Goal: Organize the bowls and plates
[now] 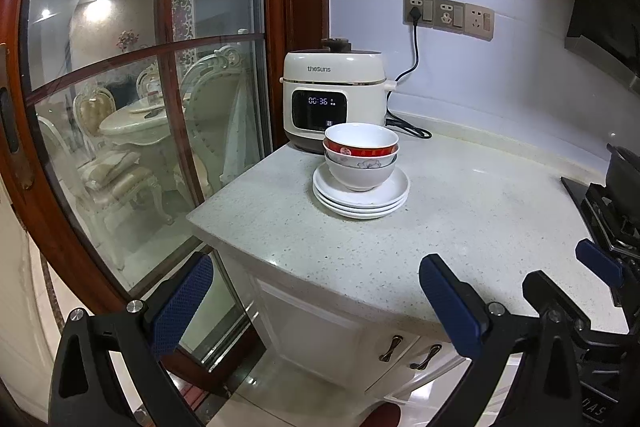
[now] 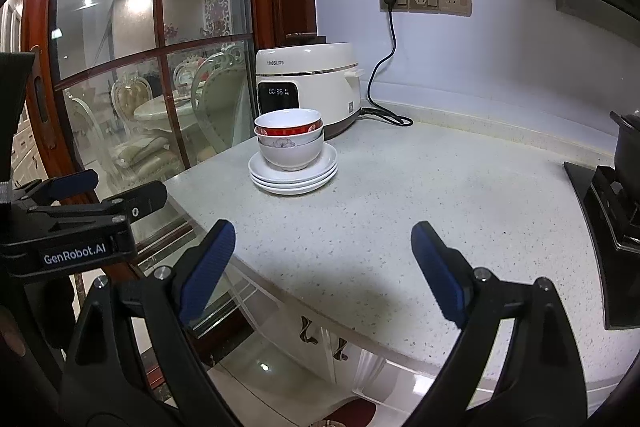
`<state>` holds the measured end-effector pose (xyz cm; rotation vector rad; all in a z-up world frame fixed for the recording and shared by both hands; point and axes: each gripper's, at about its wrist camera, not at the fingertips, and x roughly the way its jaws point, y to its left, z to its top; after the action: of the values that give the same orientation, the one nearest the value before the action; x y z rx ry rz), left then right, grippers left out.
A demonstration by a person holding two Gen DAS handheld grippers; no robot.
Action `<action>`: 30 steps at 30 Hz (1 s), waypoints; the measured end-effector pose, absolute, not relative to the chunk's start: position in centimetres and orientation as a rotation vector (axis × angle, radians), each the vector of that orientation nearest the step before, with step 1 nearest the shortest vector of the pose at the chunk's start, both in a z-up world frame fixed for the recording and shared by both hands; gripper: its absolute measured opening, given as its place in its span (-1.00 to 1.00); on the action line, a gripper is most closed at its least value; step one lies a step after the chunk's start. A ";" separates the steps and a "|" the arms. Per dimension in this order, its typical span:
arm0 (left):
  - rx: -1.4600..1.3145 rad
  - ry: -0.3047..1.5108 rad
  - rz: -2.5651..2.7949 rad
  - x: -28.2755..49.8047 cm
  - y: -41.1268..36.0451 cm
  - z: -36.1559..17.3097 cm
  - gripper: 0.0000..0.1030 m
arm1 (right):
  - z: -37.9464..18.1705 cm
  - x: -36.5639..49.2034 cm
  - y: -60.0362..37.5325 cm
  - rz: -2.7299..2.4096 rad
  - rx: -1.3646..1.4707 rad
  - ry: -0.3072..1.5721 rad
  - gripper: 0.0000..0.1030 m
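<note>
**Inspector:** Beside the rice cooker (image 1: 334, 99), just in front of it on the countertop (image 1: 460, 227), stands the whole stack: three plates (image 1: 360, 201) at the bottom, a white bowl (image 1: 360, 173) on them, a red-banded bowl (image 1: 361, 145) nested on top. Both grippers sit well short of the cooker, at the counter's near edge.

**Assistant:** Finger state?

**Inspector:** Left gripper (image 1: 316, 295): fingers spread wide, nothing between them. Right gripper (image 2: 322, 267): the same, spread and empty. Neither touches the crockery.

**Assistant:** Hazards noted?

**Inspector:** Several, in my judgement. The stack is tall and narrow at the top; a finger nudging the red-banded bowl sideways could tip both bowls off the plates. Glazed rims are likely slick, so a pinch on one bowl wall may slip. The stack also stands toward the counter's left edge, on the cooker's window side, with a glass partition (image 1: 140, 87) just beyond; a push that way risks a fall to the floor.

**Assistant:** Anything else?

**Inspector:** The cooker's power cord (image 2: 384, 67) trails behind it, and a dark pot (image 2: 628, 147) sits on the stove far to the cooker's right. A wide swing could catch either.
</note>
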<state>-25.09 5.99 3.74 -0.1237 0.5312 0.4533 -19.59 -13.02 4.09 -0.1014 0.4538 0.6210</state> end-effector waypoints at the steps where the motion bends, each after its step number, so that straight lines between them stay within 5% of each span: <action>1: -0.124 0.531 0.452 -25.1 6.0 3.7 1.00 | 4.1 -19.6 -13.0 0.621 -0.101 0.454 0.77; 30: -0.112 0.536 0.431 -25.8 4.8 4.1 1.00 | 4.7 -20.3 -14.1 0.622 -0.085 0.441 0.81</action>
<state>-25.85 4.79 4.15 -0.1124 0.5364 0.4313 -20.34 -14.06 4.74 -0.0846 0.4413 0.6223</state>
